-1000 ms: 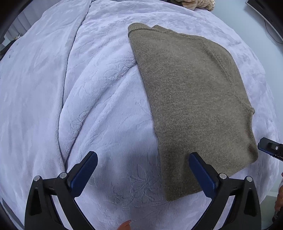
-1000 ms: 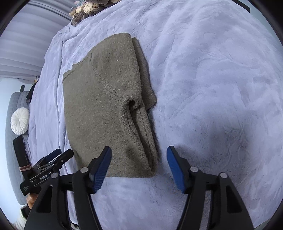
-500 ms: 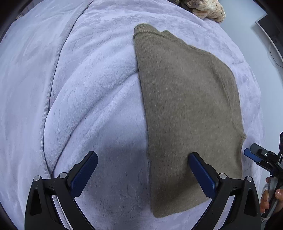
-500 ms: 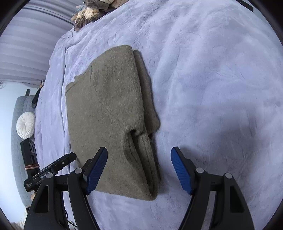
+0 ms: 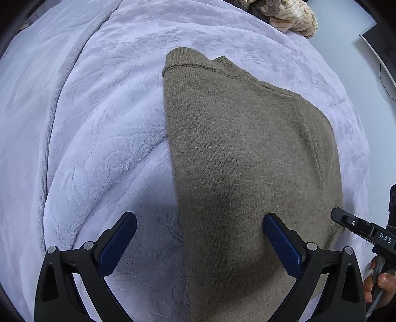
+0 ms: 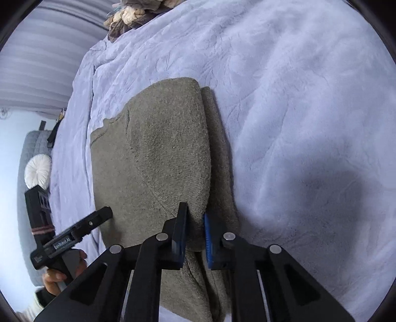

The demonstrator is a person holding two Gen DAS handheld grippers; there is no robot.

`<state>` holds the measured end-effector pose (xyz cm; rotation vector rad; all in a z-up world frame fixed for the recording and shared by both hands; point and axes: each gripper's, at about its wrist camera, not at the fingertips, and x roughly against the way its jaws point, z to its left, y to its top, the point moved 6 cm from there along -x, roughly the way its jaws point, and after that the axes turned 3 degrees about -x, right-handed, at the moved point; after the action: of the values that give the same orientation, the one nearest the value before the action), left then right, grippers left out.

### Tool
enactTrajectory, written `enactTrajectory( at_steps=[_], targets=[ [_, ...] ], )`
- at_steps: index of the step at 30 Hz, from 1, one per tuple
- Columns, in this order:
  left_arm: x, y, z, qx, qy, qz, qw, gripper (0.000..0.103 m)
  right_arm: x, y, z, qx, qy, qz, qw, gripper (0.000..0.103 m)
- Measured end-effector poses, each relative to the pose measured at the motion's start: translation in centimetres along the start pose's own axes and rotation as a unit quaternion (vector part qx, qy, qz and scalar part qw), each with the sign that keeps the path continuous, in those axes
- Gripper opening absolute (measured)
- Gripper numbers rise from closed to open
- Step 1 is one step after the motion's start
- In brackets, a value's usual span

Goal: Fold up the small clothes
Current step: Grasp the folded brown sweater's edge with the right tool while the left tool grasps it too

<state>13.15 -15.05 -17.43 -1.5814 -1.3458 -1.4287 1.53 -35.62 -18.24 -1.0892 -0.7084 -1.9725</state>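
Nearby: clothes heap (image 5: 284,14) beyond sweater (image 5: 242,158), blanket (image 5: 104,119).

bed: covered by a pale lilac plush blanket (image 5: 104,138) with an embossed flower pattern, creased in long folds
sweater (image 5: 242,153): olive-brown knit, folded, lying flat on the blanket, ribbed hem at its far end
pile (image 5: 292,14): beige and brown knits bunched at the blanket's far edge, well apart from the sweater

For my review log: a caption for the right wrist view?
Right hand-held gripper pinching the folded olive sweater on a lavender blanket.
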Motion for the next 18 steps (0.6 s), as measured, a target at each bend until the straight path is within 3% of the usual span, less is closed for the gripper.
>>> enactTrajectory(
  at_steps=[4, 11, 15, 18],
  targets=[
    [-0.8, 0.2, -0.5, -0.001, -0.004, 0.008, 1.0, 0.103, -1.2, -0.1, -1.4, -0.001, -0.034, 0.013, 0.999, 0.009],
    [-0.8, 0.3, -0.3, -0.003, -0.007, 0.012, 0.9999, 0.103, -0.1, 0.4, -1.9, -0.012, 0.014, 0.023, 1.0, 0.015],
    [-0.9, 0.2, -0.2, -0.001, -0.009, 0.013, 0.9999, 0.103, 0.5, 1.0, -2.2, -0.014, 0.028, 0.017, 0.999, 0.044],
    [-0.8, -0.1, 0.1, -0.001, -0.01, 0.013, 0.9999, 0.103, 0.1, 1.2, -2.7, -0.031, 0.048, 0.018, 0.998, 0.046]
  ],
)
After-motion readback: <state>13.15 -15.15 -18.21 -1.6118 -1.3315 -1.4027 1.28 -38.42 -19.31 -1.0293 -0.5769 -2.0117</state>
